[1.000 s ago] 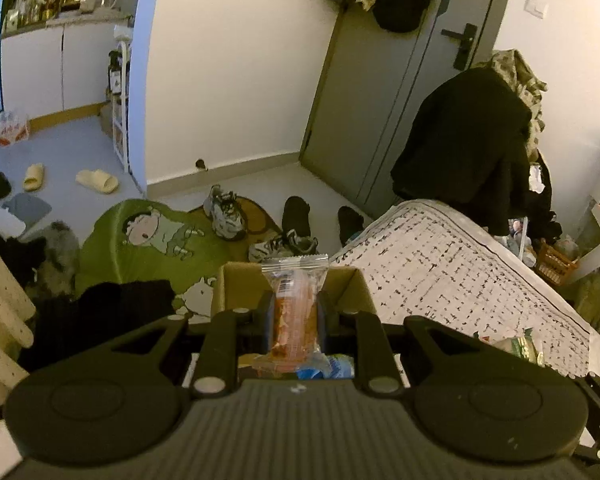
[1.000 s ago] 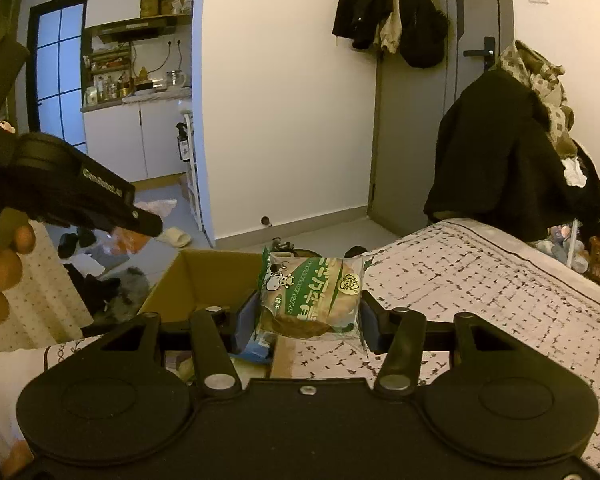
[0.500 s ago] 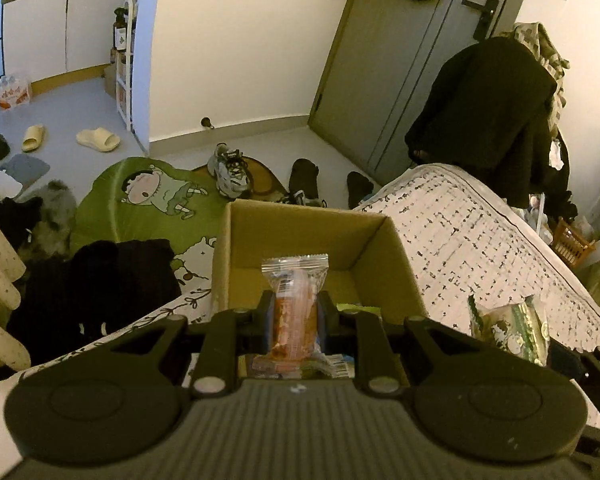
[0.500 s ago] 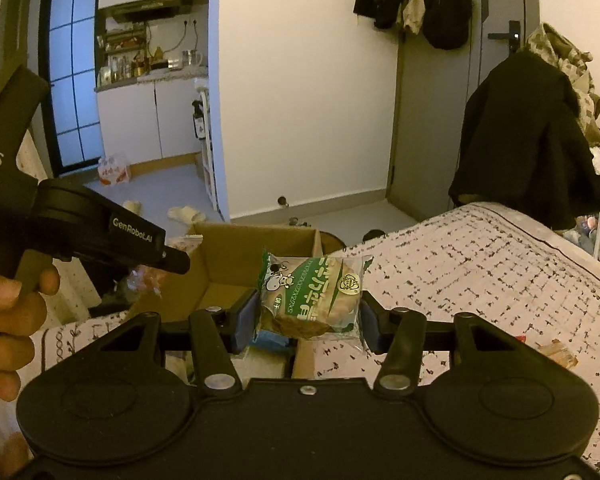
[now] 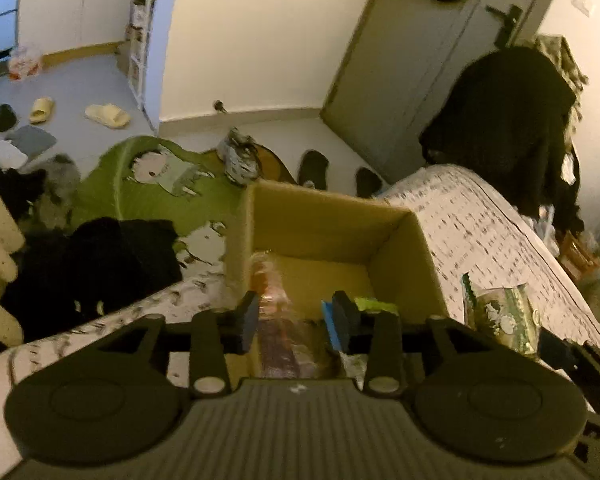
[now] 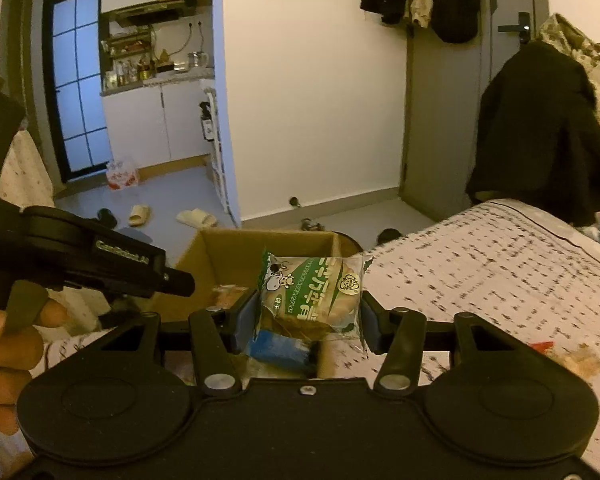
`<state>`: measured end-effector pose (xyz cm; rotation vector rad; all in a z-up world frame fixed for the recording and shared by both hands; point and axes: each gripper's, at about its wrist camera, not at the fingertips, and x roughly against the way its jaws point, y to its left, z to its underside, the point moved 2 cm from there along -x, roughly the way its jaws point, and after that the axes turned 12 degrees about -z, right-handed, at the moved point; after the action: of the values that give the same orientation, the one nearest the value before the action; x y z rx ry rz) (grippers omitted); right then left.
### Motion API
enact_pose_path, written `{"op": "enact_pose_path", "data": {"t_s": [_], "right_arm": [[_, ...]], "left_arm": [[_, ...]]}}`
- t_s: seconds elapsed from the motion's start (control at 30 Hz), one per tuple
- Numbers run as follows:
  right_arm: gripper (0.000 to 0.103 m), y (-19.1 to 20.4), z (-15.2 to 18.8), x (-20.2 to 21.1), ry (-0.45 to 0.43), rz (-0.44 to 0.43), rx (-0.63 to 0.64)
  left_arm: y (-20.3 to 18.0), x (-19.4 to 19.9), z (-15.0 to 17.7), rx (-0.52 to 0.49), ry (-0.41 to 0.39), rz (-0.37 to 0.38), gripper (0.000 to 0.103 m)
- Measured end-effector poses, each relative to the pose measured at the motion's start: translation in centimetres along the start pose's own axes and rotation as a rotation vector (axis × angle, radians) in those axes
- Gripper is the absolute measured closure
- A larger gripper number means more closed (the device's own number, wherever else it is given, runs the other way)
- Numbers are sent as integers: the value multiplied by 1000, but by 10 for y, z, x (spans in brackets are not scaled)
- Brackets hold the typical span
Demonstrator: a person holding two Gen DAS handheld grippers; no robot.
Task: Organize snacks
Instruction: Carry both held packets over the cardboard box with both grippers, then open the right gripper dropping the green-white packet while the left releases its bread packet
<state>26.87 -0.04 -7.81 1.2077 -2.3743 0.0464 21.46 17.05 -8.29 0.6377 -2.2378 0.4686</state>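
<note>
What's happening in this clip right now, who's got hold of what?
A person is sorting snacks into a cardboard box on a bed, one handheld gripper per hand. The left gripper is over the box with its jaws apart; a clear-wrapped orange snack sits blurred between them, apparently just let go. The right gripper is shut on a green-labelled bread packet, held near the box. A blue packet lies inside already.

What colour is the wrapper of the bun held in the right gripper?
Green and white print over clear plastic on the bun packet in the right gripper; clearest in the right wrist view.
</note>
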Motion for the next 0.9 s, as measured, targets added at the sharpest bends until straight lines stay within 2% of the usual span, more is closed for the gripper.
{"op": "enact_pose_path", "data": {"t_s": [0.17, 0.33, 0.4, 0.43, 0.47, 0.53, 0.73, 0.9], "right_arm": [[51, 5, -1, -16, 9, -29, -10], [50, 13, -4, -31, 7, -59, -23], [46, 13, -6, -33, -7, -81, -55], [40, 12, -7, -32, -20, -91, -64], [30, 13, -8, -30, -27, -92, -59], [23, 13, -7, -23, -35, -75, -30], [23, -12, -7, 9, -4, -34, -77], [20, -23, -13, 38, 17, 66, -29]], "left_arm": [[23, 10, -7, 97, -16, -43, 59], [31, 19, -10, 114, -20, -70, 55], [32, 22, -11, 117, -23, -79, 52], [32, 25, -11, 118, -24, -81, 50], [32, 27, -11, 116, -27, -81, 49], [31, 30, -10, 101, -33, -85, 44], [24, 34, -8, 71, -31, -119, 22], [19, 40, -7, 54, -28, -141, 19]]}}
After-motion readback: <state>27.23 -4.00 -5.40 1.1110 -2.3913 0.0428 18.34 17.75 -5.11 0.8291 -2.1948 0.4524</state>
